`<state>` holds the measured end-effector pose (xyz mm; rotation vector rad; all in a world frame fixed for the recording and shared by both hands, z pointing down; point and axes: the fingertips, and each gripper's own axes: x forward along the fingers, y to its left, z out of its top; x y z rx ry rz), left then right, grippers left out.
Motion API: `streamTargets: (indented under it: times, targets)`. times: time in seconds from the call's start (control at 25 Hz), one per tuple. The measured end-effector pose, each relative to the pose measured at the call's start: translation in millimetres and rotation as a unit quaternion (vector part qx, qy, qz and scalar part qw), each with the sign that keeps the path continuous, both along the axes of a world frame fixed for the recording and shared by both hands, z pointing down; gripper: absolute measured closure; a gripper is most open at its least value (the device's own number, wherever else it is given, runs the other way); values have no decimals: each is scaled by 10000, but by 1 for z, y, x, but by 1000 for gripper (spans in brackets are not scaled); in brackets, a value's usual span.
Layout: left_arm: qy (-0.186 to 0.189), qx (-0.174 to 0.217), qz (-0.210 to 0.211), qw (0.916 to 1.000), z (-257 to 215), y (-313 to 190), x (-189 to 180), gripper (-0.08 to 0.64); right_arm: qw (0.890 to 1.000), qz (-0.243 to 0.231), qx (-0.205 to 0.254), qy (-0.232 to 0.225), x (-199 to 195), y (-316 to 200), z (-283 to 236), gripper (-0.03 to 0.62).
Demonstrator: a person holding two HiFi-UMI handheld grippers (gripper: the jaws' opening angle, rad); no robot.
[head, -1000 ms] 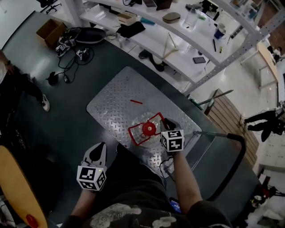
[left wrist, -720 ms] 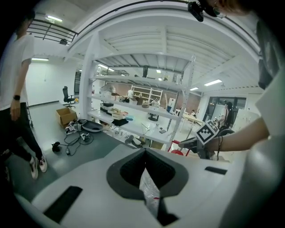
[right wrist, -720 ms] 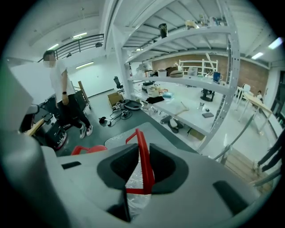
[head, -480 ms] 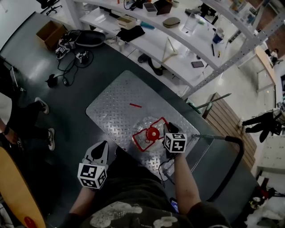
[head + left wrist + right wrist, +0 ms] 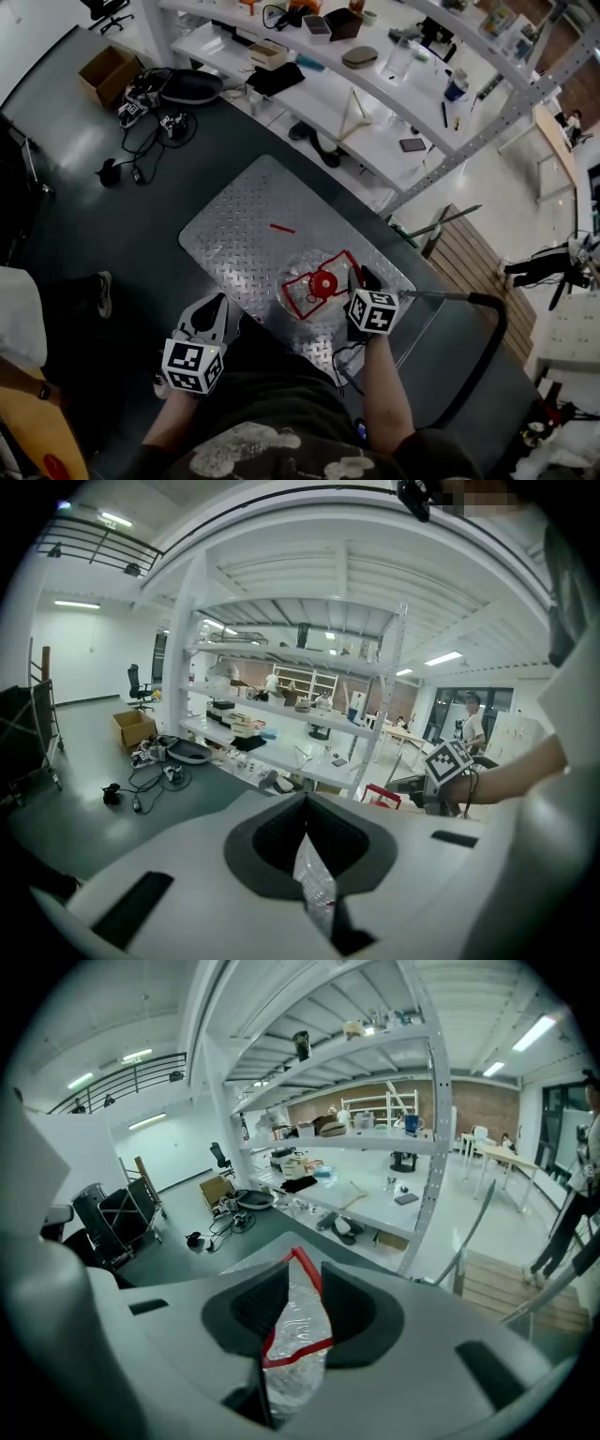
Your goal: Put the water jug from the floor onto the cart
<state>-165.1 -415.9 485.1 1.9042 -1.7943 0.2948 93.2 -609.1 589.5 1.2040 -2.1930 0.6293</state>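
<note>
The clear water jug [image 5: 314, 270] with its red cap [image 5: 324, 281] and red handle frame [image 5: 300, 292] stands on the cart's diamond-plate deck [image 5: 239, 225], near the end closest to me. My right gripper [image 5: 361, 279] is at the jug's right side. In the right gripper view its jaws [image 5: 302, 1312] are opening, and the red handle [image 5: 305, 1269] sits in the gap between the pads without being pressed. My left gripper [image 5: 208, 314] hangs off the deck's near-left edge, shut and empty; in the left gripper view [image 5: 305, 841] only a sliver of deck shows past it.
The cart's black push bar [image 5: 487, 314] curves at the right. A small red strip [image 5: 282, 228] lies on the deck. White shelving [image 5: 375, 84] runs along the back, with cables [image 5: 141, 122] and a cardboard box [image 5: 108, 66] on the floor. A wooden pallet [image 5: 478, 244] lies at the right, and a person's shoe [image 5: 101, 292] shows at the left.
The right gripper has edged rightward off the jug's cap side and rolled a little. The jug stays on the deck. The person at the left has stepped back; the left gripper kept still.
</note>
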Motion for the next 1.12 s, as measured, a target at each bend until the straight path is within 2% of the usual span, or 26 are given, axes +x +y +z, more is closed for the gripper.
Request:
streamTargets:
  times: [0.32,0.48,0.64,0.76,0.92,1.12]
  targets:
    - [-4,68,-96,9999,0,8,20,551,9970,130,550,-537,-4,2,-42,512]
    - [-36,101,-202,9997,-2,13,16,552,9928,70,900,-781,-15,-1,-70,514]
    - [-33,176,-319,9993,-6,15,4,551,9869,29,1306,-944,-29,-3,-98,597]
    - [-15,258,-357,9990,-12,15,-2,551,9837,31,1414,-1114,-37,-1,-110,600]
    - [72,428,-388,9983,-19,25,-2,552,9840,60,1409,-1093,-42,13,-110,601]
    - [186,462,-473,9976,-17,62,-1,551,9845,-206,1515,-859,-53,53,-117,601]
